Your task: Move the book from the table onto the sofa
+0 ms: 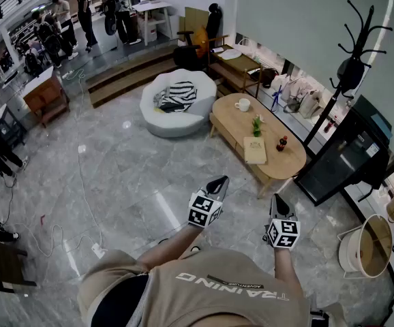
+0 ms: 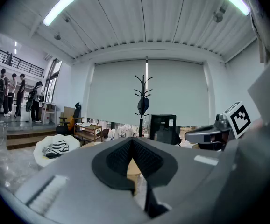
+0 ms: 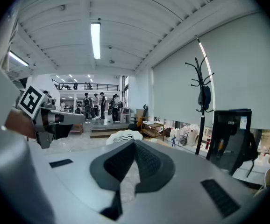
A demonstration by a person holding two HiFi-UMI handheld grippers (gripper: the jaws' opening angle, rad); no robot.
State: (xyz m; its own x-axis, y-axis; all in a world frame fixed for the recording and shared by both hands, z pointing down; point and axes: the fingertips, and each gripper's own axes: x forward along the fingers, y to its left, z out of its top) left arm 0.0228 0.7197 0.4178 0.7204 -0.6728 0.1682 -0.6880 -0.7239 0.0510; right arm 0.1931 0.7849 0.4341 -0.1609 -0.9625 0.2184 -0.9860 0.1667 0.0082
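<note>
In the head view a tan book point(image 1: 255, 150) lies flat on the oval wooden table point(image 1: 234, 121), toward its right half. Left of the table, the white round sofa point(image 1: 176, 104) holds a striped cloth point(image 1: 176, 95). Both grippers are held out in front of the person, well short of the table and above the floor. The left gripper point(image 1: 220, 181) and the right gripper point(image 1: 278, 200) each point toward the table with jaws together and nothing between them. The left gripper view shows its jaws point(image 2: 133, 142) meeting at the tip, with the sofa point(image 2: 55, 148) low at the left. The right gripper's jaws point(image 3: 135, 143) also meet.
On the table stand a white mug point(image 1: 243, 104), a small plant point(image 1: 257, 125) and a dark bottle point(image 1: 282, 143). A black coat stand point(image 1: 354, 53) and a black cabinet point(image 1: 347, 159) are beyond it. A round bin point(image 1: 367, 247) sits at the right. Cables point(image 1: 81, 182) cross the floor at the left.
</note>
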